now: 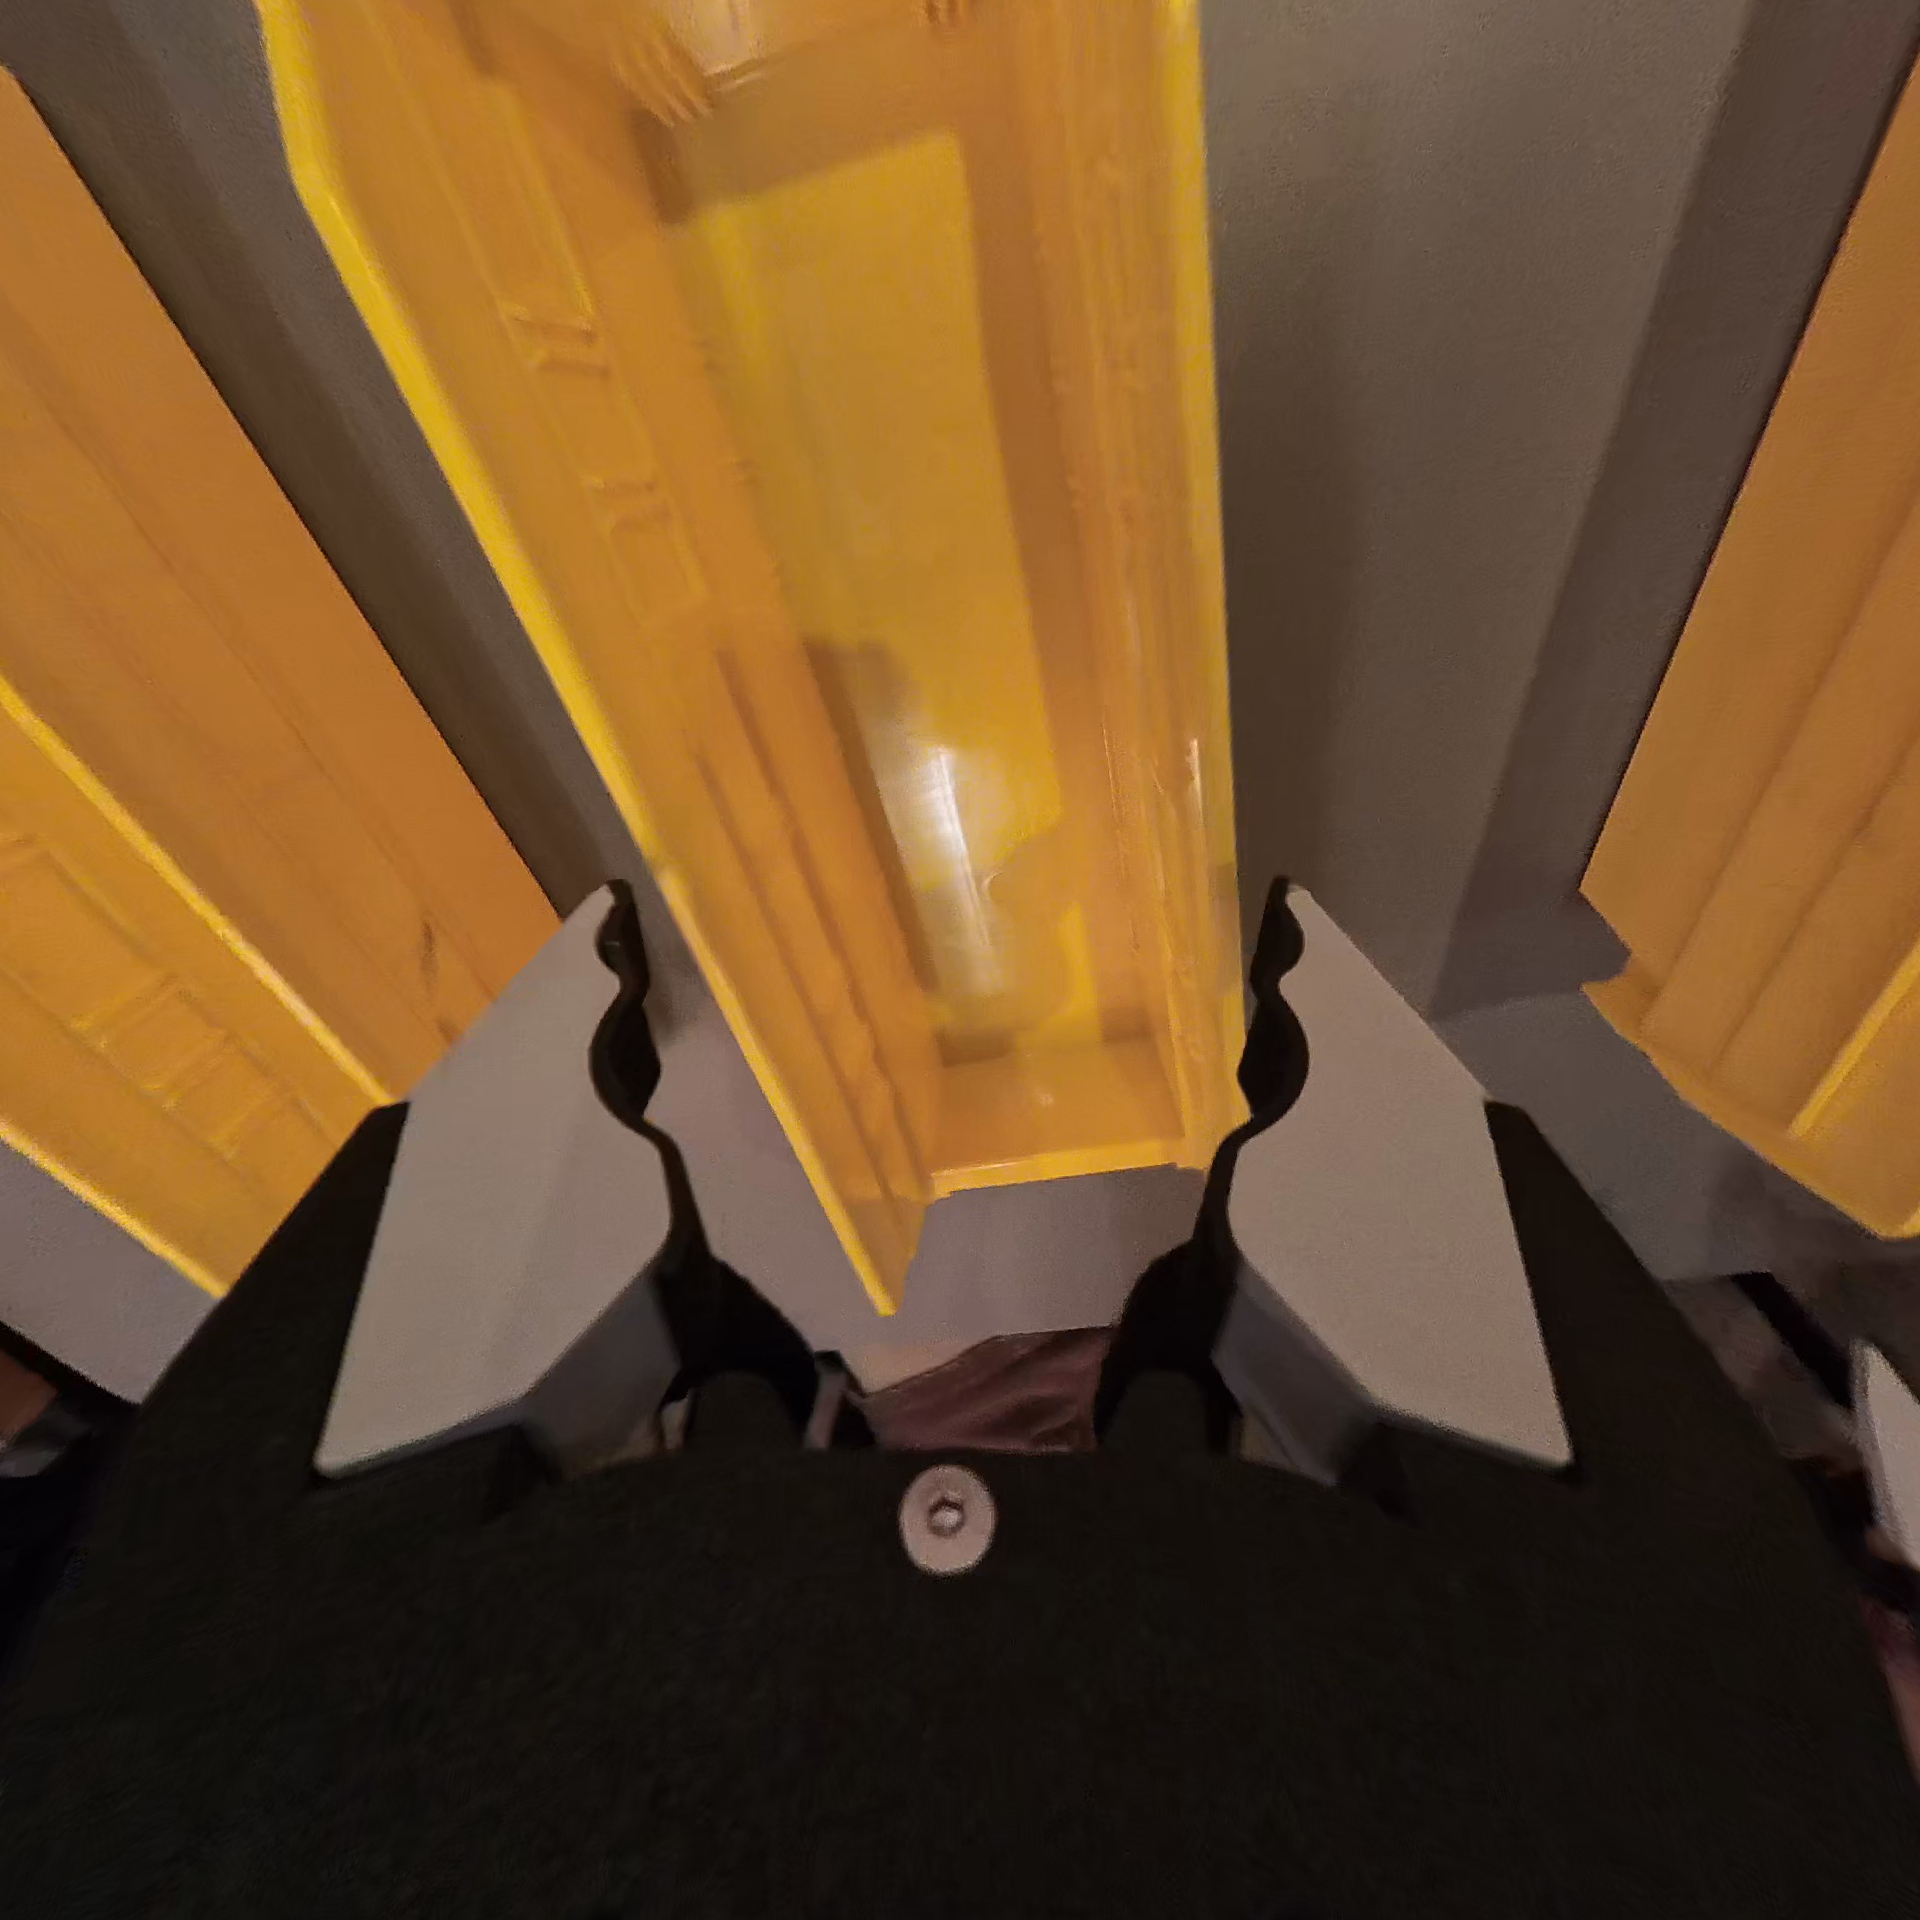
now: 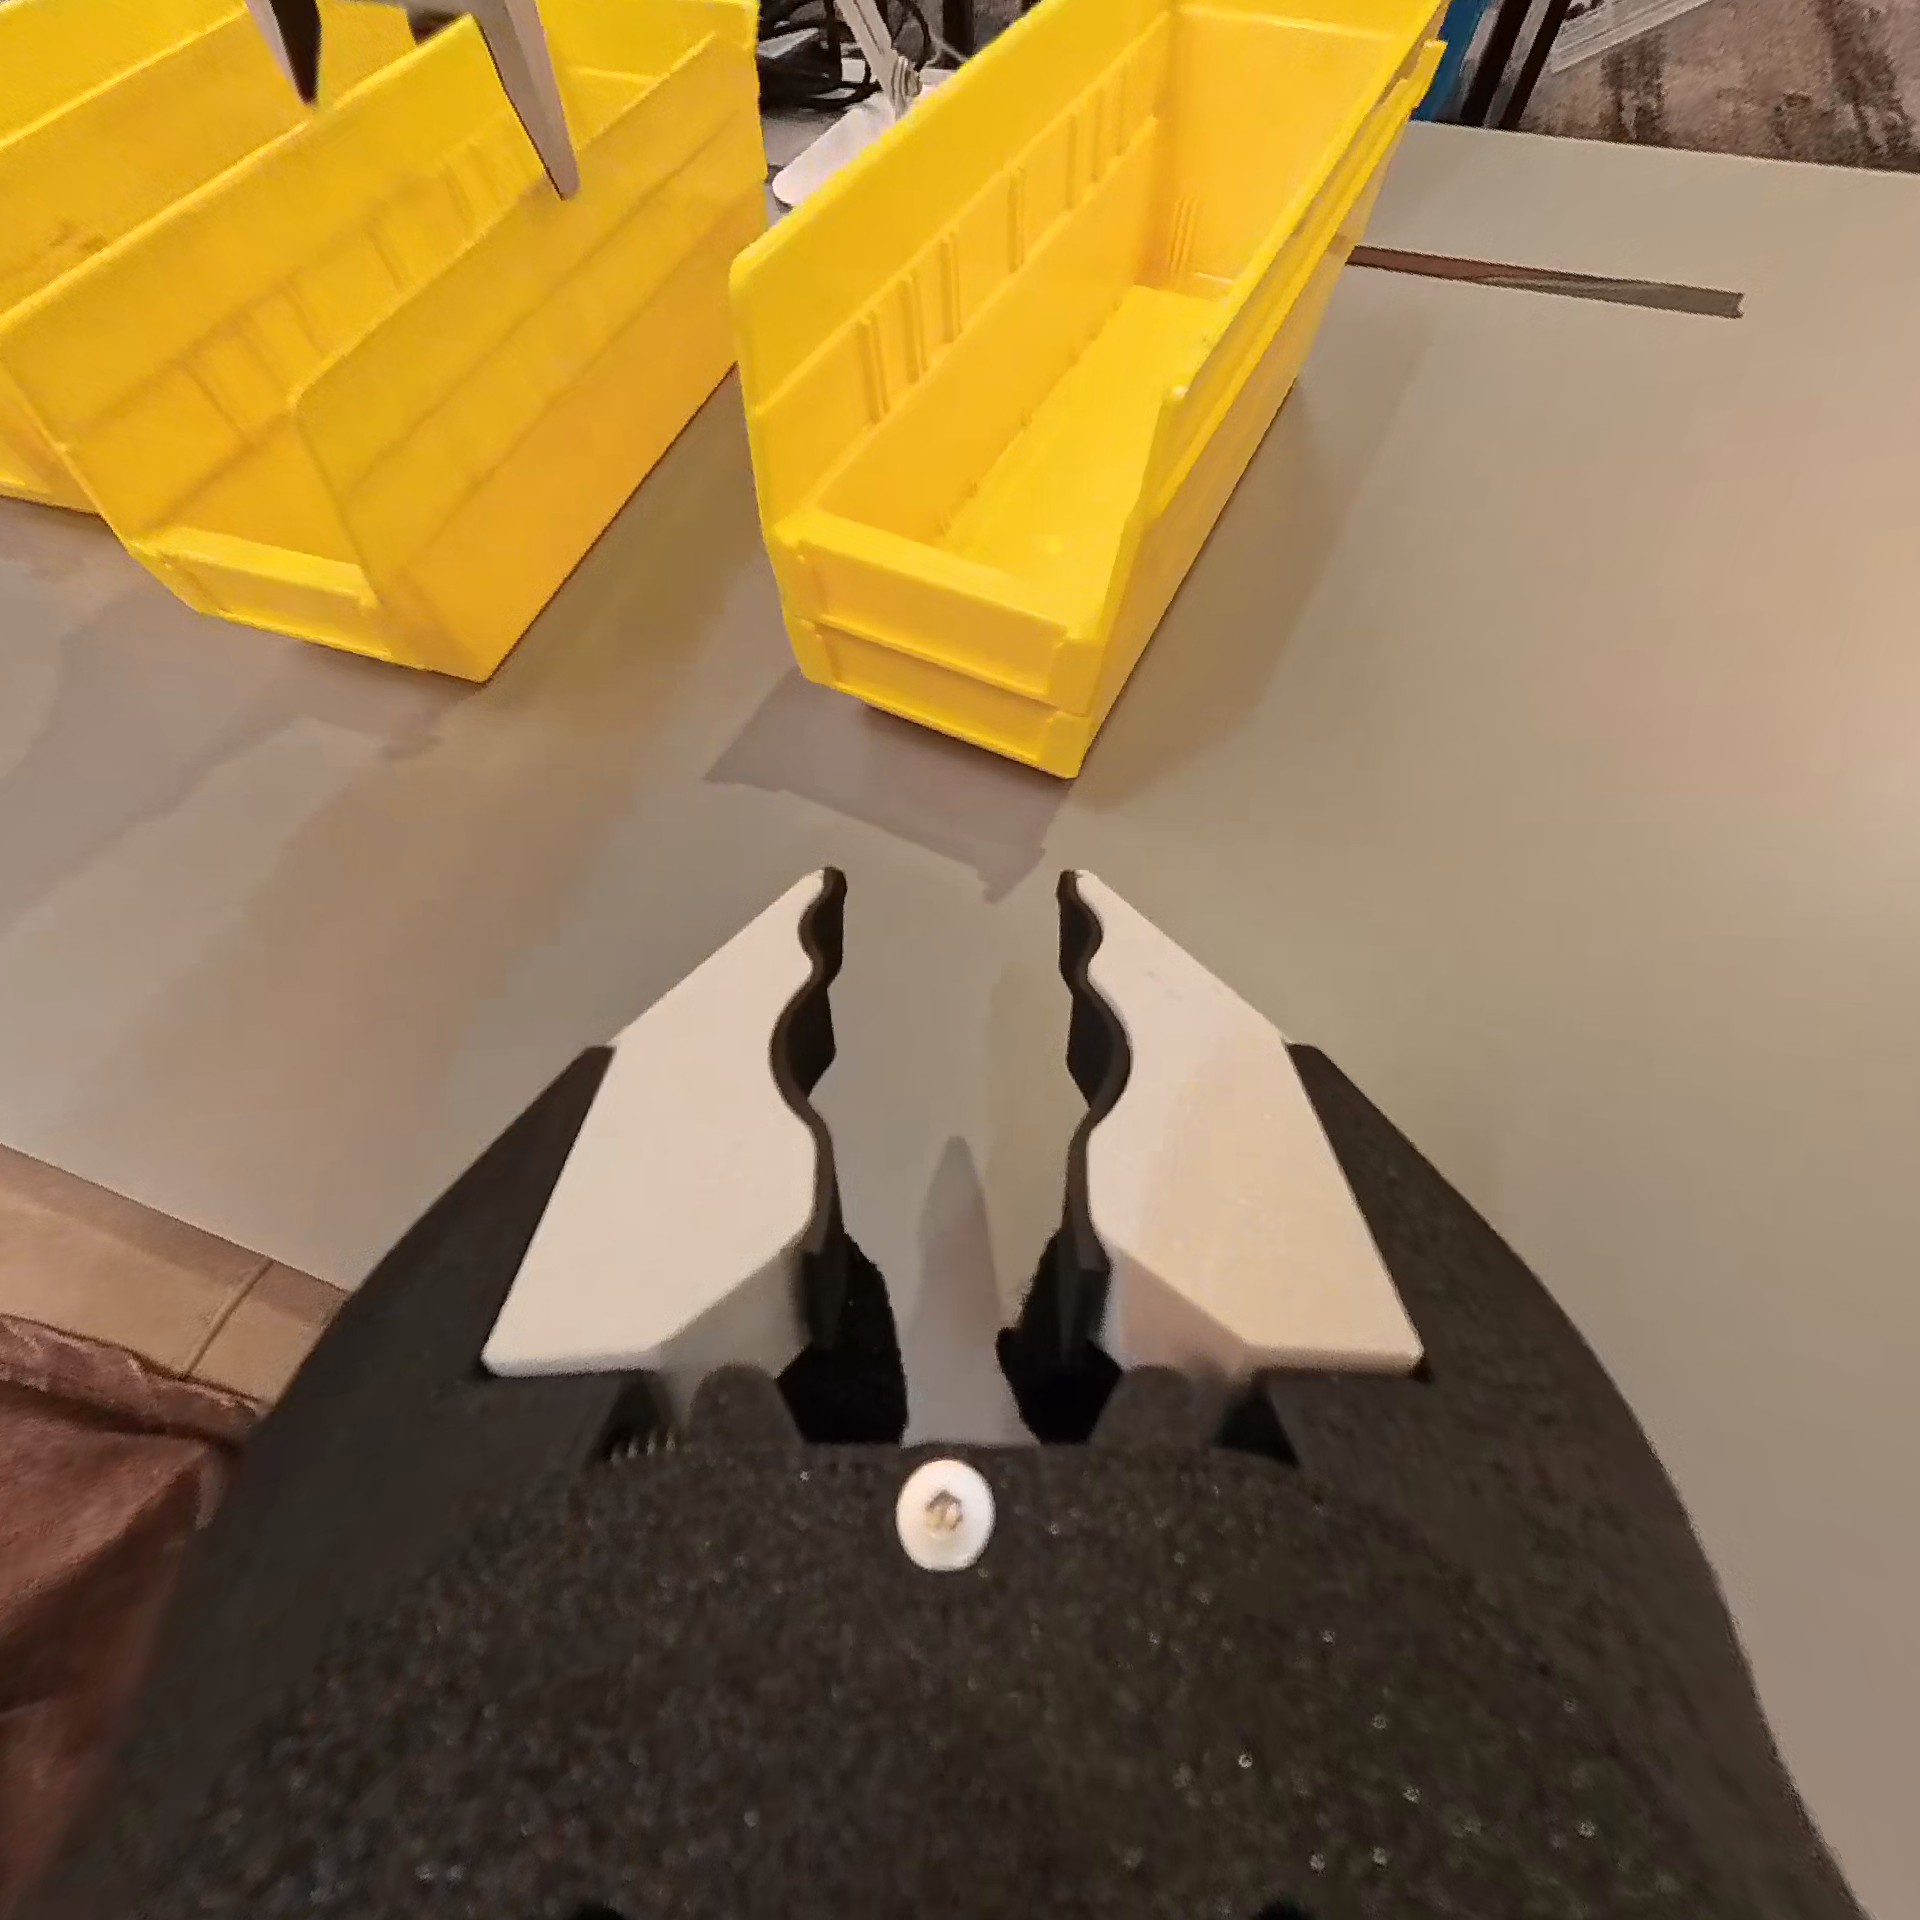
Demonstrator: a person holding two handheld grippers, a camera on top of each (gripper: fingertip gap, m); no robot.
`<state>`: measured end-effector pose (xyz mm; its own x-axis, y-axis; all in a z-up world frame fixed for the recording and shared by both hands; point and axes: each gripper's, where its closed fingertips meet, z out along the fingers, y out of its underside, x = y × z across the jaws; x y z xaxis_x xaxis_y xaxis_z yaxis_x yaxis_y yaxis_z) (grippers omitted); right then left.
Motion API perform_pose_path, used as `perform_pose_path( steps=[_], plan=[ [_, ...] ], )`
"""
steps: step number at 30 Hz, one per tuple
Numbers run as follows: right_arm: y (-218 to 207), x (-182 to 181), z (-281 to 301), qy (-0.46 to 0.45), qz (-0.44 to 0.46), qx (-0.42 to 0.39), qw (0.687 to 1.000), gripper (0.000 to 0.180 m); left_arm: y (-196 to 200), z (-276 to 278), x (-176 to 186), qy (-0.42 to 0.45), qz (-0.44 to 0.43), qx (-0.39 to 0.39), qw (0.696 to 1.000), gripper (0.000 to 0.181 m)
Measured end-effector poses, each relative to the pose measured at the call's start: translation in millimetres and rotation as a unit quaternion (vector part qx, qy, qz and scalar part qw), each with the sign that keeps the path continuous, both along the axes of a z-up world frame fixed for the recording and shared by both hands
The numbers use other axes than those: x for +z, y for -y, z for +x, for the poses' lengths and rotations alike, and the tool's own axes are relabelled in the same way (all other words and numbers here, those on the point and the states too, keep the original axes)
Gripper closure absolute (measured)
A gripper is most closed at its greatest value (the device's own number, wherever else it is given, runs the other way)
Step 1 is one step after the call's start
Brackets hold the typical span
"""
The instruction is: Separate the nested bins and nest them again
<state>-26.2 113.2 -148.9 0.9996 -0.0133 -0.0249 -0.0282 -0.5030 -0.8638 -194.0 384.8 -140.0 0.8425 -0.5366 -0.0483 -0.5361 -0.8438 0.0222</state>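
Several long yellow bins stand on a grey table (image 2: 1455,831). In the left wrist view my left gripper (image 1: 945,894) is open wide, a finger on each side of the near end of the middle bin (image 1: 883,520); contact cannot be told. Other bins lie to its left (image 1: 156,727) and right (image 1: 1787,727). In the right wrist view my right gripper (image 2: 951,883) is open and empty above bare table, short of two nested bins (image 2: 1039,436). To their left is a single bin (image 2: 416,395) with the left gripper (image 2: 426,125) over it, and another bin (image 2: 94,156) behind it.
A dark strip (image 2: 1558,286) lies on the table at the back right. The table's front edge (image 2: 156,1195) is at the lower left, with brown floor (image 2: 83,1507) below it. Cables and white clutter (image 2: 862,73) lie beyond the table's far edge.
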Motion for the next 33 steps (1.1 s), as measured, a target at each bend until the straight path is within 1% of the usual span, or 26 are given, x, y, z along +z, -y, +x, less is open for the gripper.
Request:
perform_pose_path(
  steps=[2, 4, 6, 8, 11, 13, 14, 16, 18, 19, 20, 22, 24, 26, 28, 31, 33],
  plan=[
    [-0.5, -0.1, -1.6, 0.009, 0.000, 0.002, 1.000, 0.139, -7.0, -1.9, 17.3, 0.003, 0.033, -0.024, 0.999, 0.069],
    [-1.3, -2.5, -5.0, 0.010, -0.006, 0.006, 1.000, 0.139, -9.5, 2.9, 39.1, 0.038, 0.065, -0.049, 0.996, 0.074],
    [-0.2, -8.4, -9.3, 0.008, -0.029, 0.013, 0.999, 0.139, 4.9, 14.1, 56.3, 0.113, 0.079, -0.083, 0.987, 0.080],
    [1.4, -11.7, -13.3, 0.007, -0.047, 0.018, 0.999, 0.138, 35.8, 17.8, 63.5, 0.195, 0.081, -0.119, 0.970, 0.077],
    [3.4, -7.6, -17.6, 0.010, -0.045, 0.020, 0.999, 0.135, 87.9, -3.4, 62.1, 0.290, 0.128, -0.152, 0.936, 0.080],
    [5.4, -2.8, -24.3, 0.004, -0.043, 0.029, 0.999, 0.127, 120.1, -23.2, 57.0, 0.360, 0.185, -0.139, 0.904, 0.101],
    [7.2, 0.2, -27.4, 0.004, -0.044, 0.033, 0.998, 0.124, 137.1, -32.7, 51.9, 0.394, 0.206, -0.124, 0.887, 0.105],
    [8.9, 10.0, -34.7, 0.005, -0.043, 0.044, 0.998, 0.121, 169.4, -51.0, 39.6, 0.448, 0.229, -0.100, 0.859, 0.100],
    [7.4, 17.7, -42.3, -0.013, -0.063, 0.060, 0.996, 0.118, 189.6, -68.6, 30.5, 0.483, 0.255, -0.078, 0.834, 0.093],
    [5.1, 19.8, -46.7, -0.023, -0.086, 0.075, 0.993, 0.110, 194.0, -76.1, 28.5, 0.492, 0.277, -0.077, 0.822, 0.094],
    [0.5, 23.0, -48.1, -0.023, -0.110, 0.086, 0.990, 0.099, 194.4, -81.4, 29.7, 0.494, 0.296, -0.081, 0.813, 0.091],
    [-20.0, 38.9, -36.6, 0.008, -0.135, 0.075, 0.988, 0.087, 187.1, -86.7, 36.6, 0.486, 0.319, -0.097, 0.807, 0.088],
    [-52.2, 62.4, -22.4, 0.022, -0.146, 0.058, 0.987, 0.077, 173.7, -86.7, 44.3, 0.493, 0.352, -0.111, 0.788, 0.089],
    [-89.5, 82.8, -2.4, 0.026, -0.175, 0.032, 0.984, 0.070, 163.9, -87.7, 48.7, 0.492, 0.369, -0.118, 0.780, 0.091],
    [-128.2, 97.7, 15.5, 0.016, -0.196, 0.006, 0.980, 0.068, 161.2, -88.1, 55.1, 0.513, 0.364, -0.109, 0.770, 0.101],
    [-176.0, 100.4, 35.3, -0.008, -0.234, -0.027, 0.972, 0.066, 164.3, -83.6, 56.2, 0.552, 0.325, -0.093, 0.762, 0.098],
    [-198.3, 95.2, 42.2, -0.031, -0.260, -0.049, 0.964, 0.061, 173.5, -73.9, 57.5, 0.583, 0.286, -0.108, 0.753, 0.095]
  ],
)
